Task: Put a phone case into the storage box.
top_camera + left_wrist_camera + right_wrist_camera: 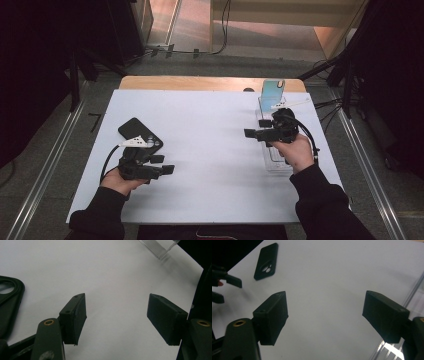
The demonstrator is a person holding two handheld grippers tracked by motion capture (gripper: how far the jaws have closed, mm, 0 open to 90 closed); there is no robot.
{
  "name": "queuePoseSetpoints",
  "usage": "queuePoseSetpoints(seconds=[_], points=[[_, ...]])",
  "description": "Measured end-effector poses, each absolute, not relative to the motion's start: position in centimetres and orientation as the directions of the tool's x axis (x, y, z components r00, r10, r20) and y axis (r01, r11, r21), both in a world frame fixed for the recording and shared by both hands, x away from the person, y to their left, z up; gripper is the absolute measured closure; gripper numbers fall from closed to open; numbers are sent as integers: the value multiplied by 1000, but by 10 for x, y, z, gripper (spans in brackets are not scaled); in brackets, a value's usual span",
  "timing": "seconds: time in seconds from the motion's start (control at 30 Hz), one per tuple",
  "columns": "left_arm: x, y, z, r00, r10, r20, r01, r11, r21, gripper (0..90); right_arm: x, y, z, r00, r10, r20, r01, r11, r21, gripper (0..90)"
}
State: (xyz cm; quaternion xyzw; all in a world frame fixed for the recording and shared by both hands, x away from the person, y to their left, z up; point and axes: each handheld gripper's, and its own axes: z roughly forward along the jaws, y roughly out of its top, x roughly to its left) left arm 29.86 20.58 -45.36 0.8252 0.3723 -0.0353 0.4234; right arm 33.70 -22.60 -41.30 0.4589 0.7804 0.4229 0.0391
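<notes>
On the white table (210, 150), a black phone case (140, 134) lies flat near the left edge, its camera cutout showing. The left gripper (165, 165) hovers just beside the case, on the side toward the near edge, held in the person's left hand (120, 181); its jaws stand spread with nothing but bare tabletop between them, as the left gripper view shows. Near the right edge a clear plastic stand (274, 150) rests on the table, with a phone (273, 91) with an iridescent back propped upright at its far end. The right gripper (256, 128) hangs over this stand, pointing toward the table's middle, its jaws apart and empty, the right hand (296, 152) gripping its body.
</notes>
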Motion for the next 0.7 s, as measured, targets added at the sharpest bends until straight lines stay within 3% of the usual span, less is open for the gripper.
queuePoseSetpoints(seconds=[0.7], points=[[297,200,-453,741,557,-376,633,-391,668,319,280,-220,-442,-708,626,327,626,342,700,227]])
